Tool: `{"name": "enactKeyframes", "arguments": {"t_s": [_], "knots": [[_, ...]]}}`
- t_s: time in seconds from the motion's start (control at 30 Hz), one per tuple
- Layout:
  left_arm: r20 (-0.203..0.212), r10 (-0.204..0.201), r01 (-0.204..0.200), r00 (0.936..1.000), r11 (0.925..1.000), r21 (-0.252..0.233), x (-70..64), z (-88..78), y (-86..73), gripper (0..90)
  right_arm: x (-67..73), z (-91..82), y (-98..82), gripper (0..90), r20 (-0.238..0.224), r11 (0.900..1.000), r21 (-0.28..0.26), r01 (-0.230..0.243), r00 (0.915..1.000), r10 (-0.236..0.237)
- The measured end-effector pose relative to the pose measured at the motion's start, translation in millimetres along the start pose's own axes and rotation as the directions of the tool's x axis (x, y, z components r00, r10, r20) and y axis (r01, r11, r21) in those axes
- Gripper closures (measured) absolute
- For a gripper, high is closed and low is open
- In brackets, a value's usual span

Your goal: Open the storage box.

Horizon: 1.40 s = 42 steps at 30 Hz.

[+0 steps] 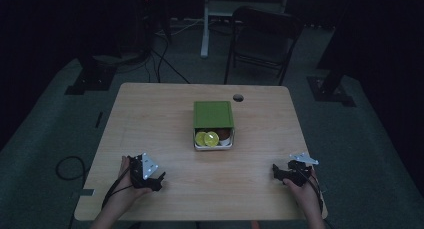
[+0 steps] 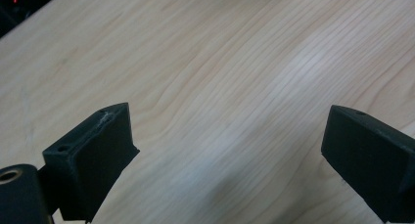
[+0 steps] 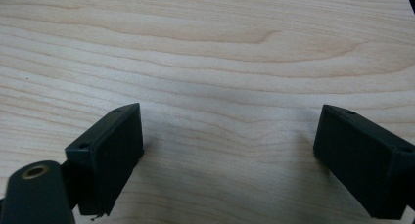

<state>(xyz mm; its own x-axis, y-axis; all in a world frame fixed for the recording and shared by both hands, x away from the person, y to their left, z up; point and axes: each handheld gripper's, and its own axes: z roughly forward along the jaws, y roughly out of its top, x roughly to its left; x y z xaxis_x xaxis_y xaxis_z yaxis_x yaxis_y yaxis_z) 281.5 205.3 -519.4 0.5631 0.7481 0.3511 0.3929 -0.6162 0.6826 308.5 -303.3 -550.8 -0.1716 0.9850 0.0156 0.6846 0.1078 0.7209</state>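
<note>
A dark folding chair [image 1: 262,36] stands on the floor beyond the wooden table [image 1: 150,114].

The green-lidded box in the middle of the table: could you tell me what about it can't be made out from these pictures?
- High view: the green lid covers most of the box, hiding the contents beneath.
- High view: a brown item beside the two yellow round pieces is too small and dim to identify.
- High view: the box's depth is unreadable from above.

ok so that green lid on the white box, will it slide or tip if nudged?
The green lid lies flat but shifted back, leaving the white box open in front, so it probably slides easily. It looks thin and likely light. The yellow round pieces inside may shift if the box is bumped.
</note>
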Motion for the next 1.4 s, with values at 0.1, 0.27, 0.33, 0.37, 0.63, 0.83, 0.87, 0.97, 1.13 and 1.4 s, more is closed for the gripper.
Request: {"name": "enactKeyframes", "arguments": {"t_s": [0.1,0.27,0.33,0.37,0.63,0.83,0.87,0.97,1.13,1.4], "knots": [[0.000,0.039,-0.039,0.9993,0.9991,-0.015,-7.0,2.5,7.9,5.4,0.0,0.0,0.0,10.7,0.000,1.000,0.000,0.000,1.0000,0.000],[0.004,0.121,-0.121,0.9926,0.9921,-0.033,-22.6,7.7,21.4,5.4,0.0,0.0,0.0,10.7,0.000,1.000,0.000,0.001,1.0000,-0.001],[0.006,0.130,-0.129,0.9915,0.9908,-0.039,-24.7,8.7,23.7,5.4,0.0,0.0,0.0,10.7,0.000,1.000,0.000,0.001,1.0000,-0.001],[0.004,0.138,-0.137,0.9905,0.9896,-0.043,-26.8,9.7,25.8,5.4,0.0,0.0,0.0,10.7,0.000,1.000,0.000,0.001,1.0000,-0.001],[-0.003,0.208,-0.207,0.9782,0.9753,-0.076,-42.0,13.7,41.6,5.4,-0.1,0.0,0.0,10.7,0.000,1.000,0.000,0.001,1.0000,-0.001],[-0.003,0.273,-0.271,0.9621,0.9563,-0.109,-55.7,16.5,54.0,5.5,-0.1,0.0,-0.1,10.6,0.000,1.000,0.000,0.002,1.0000,-0.002],[-0.004,0.279,-0.277,0.9603,0.9539,-0.115,-58.3,17.2,55.6,5.5,-0.1,0.0,-0.1,10.6,0.000,1.000,0.000,0.002,1.0000,-0.002],[-0.013,0.315,-0.314,0.9490,0.9416,-0.120,-64.7,19.0,60.1,5.5,0.0,0.0,0.0,10.7,0.000,1.000,0.000,0.001,1.0000,-0.001],[-0.012,0.350,-0.348,0.9367,0.9267,-0.142,-73.2,20.2,68.2,5.6,0.0,0.0,0.0,10.7,-0.001,1.000,0.000,0.001,1.0000,-0.001],[-0.027,0.418,-0.416,0.9081,0.8924,-0.175,-87.1,21.1,79.6,6.3,0.0,0.0,0.0,10.7,-0.001,1.000,0.000,0.001,1.0000,-0.001]]}}
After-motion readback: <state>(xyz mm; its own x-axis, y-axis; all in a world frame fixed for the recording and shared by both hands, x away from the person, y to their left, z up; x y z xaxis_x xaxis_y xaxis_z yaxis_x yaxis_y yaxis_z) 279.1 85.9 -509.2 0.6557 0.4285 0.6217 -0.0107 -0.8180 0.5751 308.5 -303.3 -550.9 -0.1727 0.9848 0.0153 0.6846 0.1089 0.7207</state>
